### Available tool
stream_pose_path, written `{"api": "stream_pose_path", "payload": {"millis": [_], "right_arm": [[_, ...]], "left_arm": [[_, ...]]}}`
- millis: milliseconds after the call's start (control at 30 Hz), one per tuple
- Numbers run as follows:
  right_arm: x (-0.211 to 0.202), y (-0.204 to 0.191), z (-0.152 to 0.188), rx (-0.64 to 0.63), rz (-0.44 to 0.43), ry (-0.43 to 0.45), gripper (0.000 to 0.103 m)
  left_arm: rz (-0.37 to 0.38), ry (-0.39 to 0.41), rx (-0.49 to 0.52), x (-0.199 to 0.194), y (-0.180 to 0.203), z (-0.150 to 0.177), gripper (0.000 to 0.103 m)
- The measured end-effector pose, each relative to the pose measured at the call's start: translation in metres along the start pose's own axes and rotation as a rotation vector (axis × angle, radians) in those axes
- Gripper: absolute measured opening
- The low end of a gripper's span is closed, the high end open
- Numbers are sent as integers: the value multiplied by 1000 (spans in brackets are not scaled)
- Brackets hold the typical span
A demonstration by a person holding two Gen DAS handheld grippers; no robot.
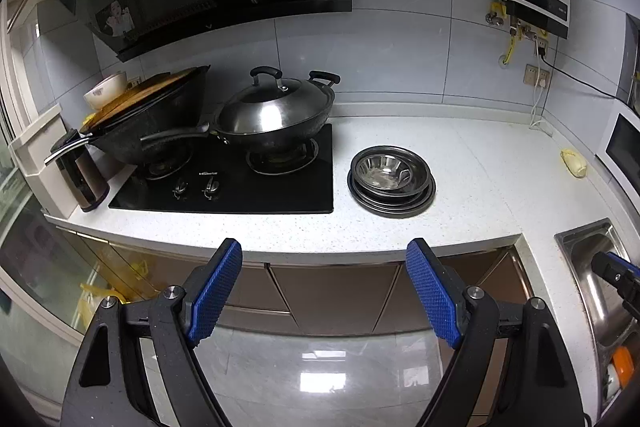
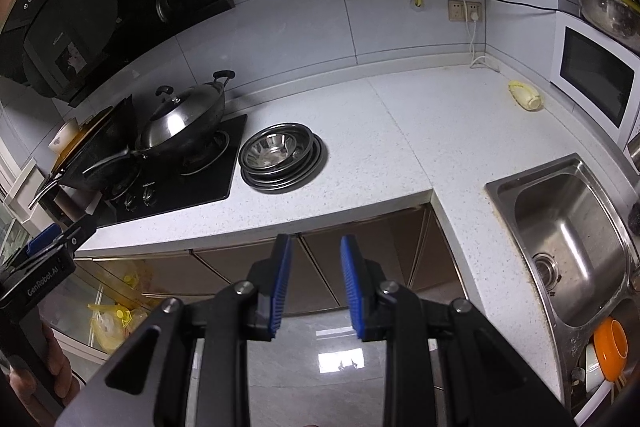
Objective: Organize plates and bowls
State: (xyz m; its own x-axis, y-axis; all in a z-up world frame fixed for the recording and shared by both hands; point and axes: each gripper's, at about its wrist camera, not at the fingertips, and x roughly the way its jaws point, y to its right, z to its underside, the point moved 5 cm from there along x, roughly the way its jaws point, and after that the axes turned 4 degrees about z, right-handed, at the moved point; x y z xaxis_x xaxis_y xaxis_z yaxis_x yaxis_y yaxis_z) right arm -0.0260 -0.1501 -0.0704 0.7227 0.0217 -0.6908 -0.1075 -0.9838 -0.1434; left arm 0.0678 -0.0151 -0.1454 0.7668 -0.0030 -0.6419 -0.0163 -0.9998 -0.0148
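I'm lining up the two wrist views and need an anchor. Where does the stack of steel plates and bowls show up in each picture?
Left wrist view: the stack of steel plates and bowls sits right of centre on the white counter, just right of the black hob.
Right wrist view: the stack lies left of centre, again just right of the hob.
Shared landmark: the lidded wok on the hob's right burner.

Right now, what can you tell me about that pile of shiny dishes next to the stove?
The stack of metal dishes looks like stainless steel: a shiny, empty bowl sits on top of several wider, darker-rimmed plates. It rests upright on the speckled white countertop, just right of the black stove, not touching it. Neither gripper touches it.
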Motion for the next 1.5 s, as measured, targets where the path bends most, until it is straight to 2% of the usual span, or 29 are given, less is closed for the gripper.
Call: {"api": "stream_pose_path", "payload": {"millis": [1500], "right_arm": [[-7, 2, 4, 27, 27, 9, 25]], "left_arm": [[34, -7, 15, -8, 3, 1, 80]]}}
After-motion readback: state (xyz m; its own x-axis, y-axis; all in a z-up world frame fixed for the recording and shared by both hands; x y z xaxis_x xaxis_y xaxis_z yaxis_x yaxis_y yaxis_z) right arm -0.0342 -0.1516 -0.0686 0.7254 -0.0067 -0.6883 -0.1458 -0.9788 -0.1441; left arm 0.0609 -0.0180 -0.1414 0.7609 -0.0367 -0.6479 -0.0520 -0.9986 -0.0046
